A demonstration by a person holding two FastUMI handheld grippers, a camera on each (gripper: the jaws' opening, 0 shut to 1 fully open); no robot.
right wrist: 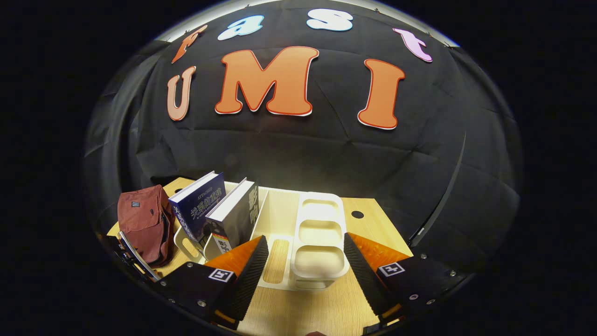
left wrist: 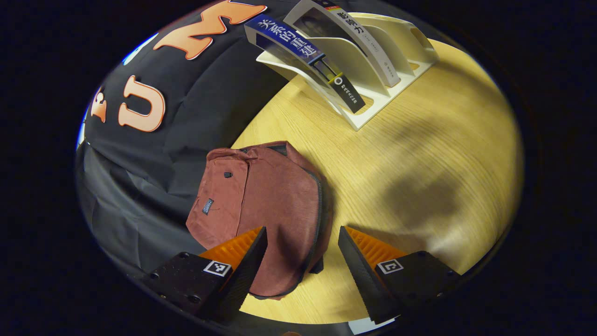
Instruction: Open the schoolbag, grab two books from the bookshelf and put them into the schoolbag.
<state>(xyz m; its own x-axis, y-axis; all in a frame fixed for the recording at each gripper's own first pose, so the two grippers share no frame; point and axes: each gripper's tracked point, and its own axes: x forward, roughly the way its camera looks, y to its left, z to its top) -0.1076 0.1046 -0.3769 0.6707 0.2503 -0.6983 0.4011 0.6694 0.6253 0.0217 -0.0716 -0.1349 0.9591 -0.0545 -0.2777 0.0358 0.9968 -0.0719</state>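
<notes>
Two books wait in the rack and one bag lies shut, so I judge that I am on the opening step, with nothing packed yet. My left claw (left wrist: 302,254) hangs with its jaws spread wide and empty over the near end of the soft rust-red fabric schoolbag (left wrist: 263,205), which lies flat on the pale wooden counter (left wrist: 419,177); the bag's dark zipper (left wrist: 319,210) runs between the two fingers and looks closed along the length I can see. Next, I think, that claw must drop to the zipper's pull, which I cannot pick out from here, and draw it round the bag's edge. My right claw (right wrist: 305,263) is likewise spread wide and holding nothing, facing the cream plastic slotted bookshelf (right wrist: 322,233) just ahead of it. Ahead and to that claw's left lean the blue-covered paperback book (right wrist: 198,207) and the grey-and-white paperback book (right wrist: 238,214), side by side in their slots. By my count: two books, one bookshelf, one schoolbag, two claws.
</notes>
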